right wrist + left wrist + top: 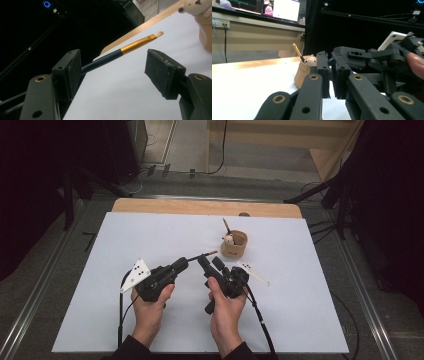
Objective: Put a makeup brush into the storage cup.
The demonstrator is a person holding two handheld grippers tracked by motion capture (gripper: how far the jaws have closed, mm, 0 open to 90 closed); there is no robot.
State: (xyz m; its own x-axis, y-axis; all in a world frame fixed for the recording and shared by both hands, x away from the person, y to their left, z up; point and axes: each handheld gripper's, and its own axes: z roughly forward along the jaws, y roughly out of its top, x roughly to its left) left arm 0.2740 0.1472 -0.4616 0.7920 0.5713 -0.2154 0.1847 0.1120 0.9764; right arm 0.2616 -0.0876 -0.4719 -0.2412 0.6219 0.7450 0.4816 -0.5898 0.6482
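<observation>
While the left tongs (182,265) grip the brush (120,51), it crosses between the parted right tongs (117,72).

A cup (234,244) is set on the table (150,235), behind the right gripper (204,262). A brush (200,255) is held between cup and left gripper (181,265).

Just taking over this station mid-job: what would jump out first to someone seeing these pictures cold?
First, the thin paintbrush held in the air above the middle of the white table, its dark handle clamped in the left tongs while the right tongs stand open around it. Next, the small tan cup beyond the tongs, holding another brush.
</observation>
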